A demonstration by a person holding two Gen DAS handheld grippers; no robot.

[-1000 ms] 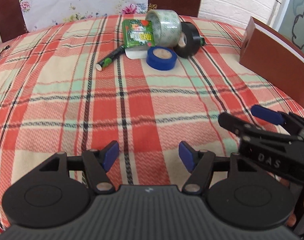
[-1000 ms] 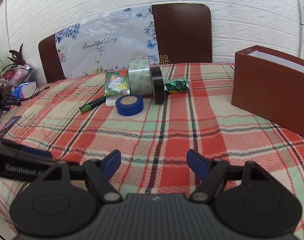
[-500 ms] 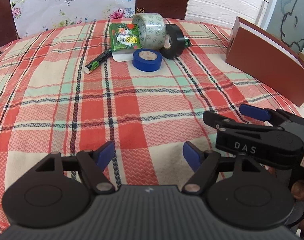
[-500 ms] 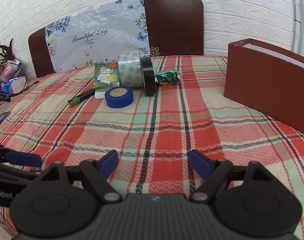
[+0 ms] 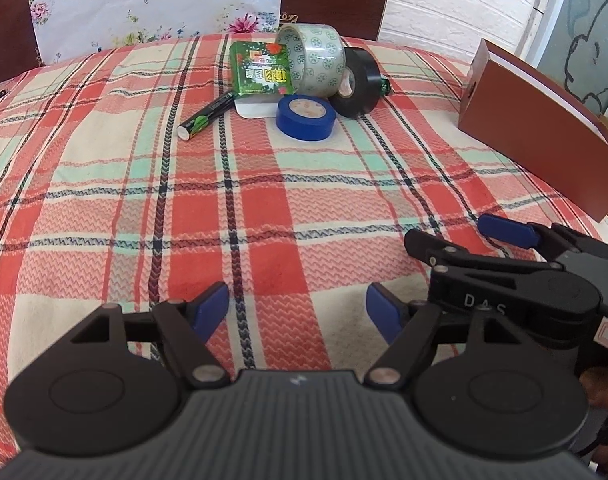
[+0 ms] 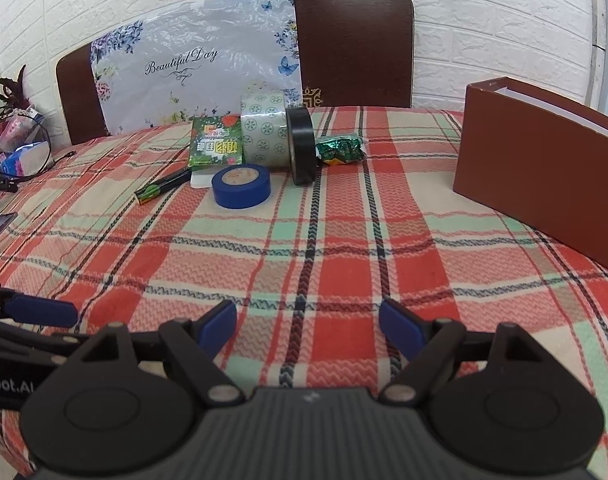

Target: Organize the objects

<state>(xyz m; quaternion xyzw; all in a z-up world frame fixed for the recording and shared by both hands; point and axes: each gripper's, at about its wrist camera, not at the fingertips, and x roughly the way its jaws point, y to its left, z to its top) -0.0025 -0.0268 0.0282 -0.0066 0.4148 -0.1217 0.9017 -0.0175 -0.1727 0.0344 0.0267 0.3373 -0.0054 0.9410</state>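
Note:
A cluster lies at the table's far middle: a blue tape roll [image 5: 306, 117] [image 6: 241, 185] lying flat, a black tape roll [image 5: 358, 82] [image 6: 302, 144] on edge, a patterned clear tape roll [image 5: 312, 60] [image 6: 264, 132], a green packet [image 5: 260, 68] [image 6: 215, 142] leaning on it, a green-and-black marker [image 5: 206, 116] [image 6: 162, 190] and a green foil packet [image 6: 340, 150]. My left gripper [image 5: 296, 312] is open over bare cloth near the front edge. My right gripper [image 6: 309, 326] [image 5: 460, 236] hovers just to its right, also open and empty.
A plaid cloth [image 5: 264, 208] covers the table. A tall brown box [image 5: 536, 128] [image 6: 544, 168] stands at the right. Two dark chair backs [image 6: 352, 48] and a flowered plastic bag [image 6: 192, 72] are behind the table. Cables and clutter [image 6: 20, 152] sit at the far left.
Both grippers' jaws have spread a little wider. Both hands have stayed near the front edge, and the objects have not moved.

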